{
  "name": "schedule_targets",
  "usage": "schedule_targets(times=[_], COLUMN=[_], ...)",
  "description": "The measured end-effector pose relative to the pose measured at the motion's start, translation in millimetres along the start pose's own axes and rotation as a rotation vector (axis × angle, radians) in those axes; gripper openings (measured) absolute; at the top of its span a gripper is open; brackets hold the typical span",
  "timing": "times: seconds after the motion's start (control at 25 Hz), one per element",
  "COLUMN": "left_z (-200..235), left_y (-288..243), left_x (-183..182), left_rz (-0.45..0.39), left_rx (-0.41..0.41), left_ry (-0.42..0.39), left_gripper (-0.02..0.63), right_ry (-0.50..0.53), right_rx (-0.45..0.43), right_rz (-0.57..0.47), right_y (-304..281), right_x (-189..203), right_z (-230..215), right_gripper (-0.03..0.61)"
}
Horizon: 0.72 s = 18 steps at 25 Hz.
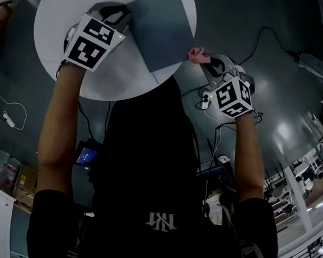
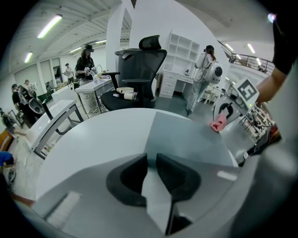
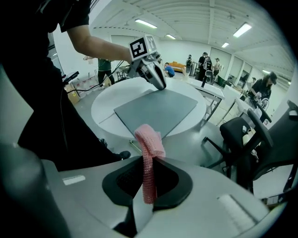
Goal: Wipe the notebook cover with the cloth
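Observation:
A grey notebook lies flat on the round white table, reaching past the table's right edge. My left gripper is shut on the notebook's left corner, and the cover runs in between its jaws. My right gripper hangs off the table's near right side, just short of the notebook's near corner. It is shut on a pink cloth, which sticks up out of the jaws and folds over. From the right gripper view the notebook lies ahead with the left gripper at its far corner.
A black office chair stands beyond the table, also seen in the right gripper view. Cables trail over the grey floor below the right gripper. Desks and several people are in the background.

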<state>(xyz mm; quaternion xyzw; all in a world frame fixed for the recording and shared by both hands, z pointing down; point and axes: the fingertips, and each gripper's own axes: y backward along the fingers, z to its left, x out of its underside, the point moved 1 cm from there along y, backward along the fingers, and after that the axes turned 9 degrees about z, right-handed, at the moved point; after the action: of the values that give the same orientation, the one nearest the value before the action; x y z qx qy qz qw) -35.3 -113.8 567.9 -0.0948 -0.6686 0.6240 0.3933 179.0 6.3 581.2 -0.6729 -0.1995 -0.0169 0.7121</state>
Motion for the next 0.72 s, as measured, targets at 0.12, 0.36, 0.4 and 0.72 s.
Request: schedule_targets(times=[0.12, 0.36, 0.4, 0.72], left_z=[0.8, 5.4, 6.1, 9.2], left_y=[0.7, 0.9, 0.6, -3.9], left_x=[0.4, -0.3, 0.3, 4.9], left_rz=[-0.010, -0.031, -0.031, -0.026], left_rx=[0.001, 0.000, -0.002, -0.003], left_ry=[0.007, 0.024, 0.020, 0.026], left_gripper=[0.067, 0.067, 0.067, 0.067], right_ry=[-0.046, -0.053, -0.034, 0.118], right_rx=[0.019, 0.159, 0.170, 0.161], right_rz=[-0.055, -0.246, -0.267, -0.299], right_y=[19.3, 58.9, 56.4, -10.4], right_x=[-1.2, -76.9, -93.8, -185.9], right_z=[-7.5, -74.7, -85.2, -132.2], right_gripper=[0.032, 0.032, 0.032, 0.032])
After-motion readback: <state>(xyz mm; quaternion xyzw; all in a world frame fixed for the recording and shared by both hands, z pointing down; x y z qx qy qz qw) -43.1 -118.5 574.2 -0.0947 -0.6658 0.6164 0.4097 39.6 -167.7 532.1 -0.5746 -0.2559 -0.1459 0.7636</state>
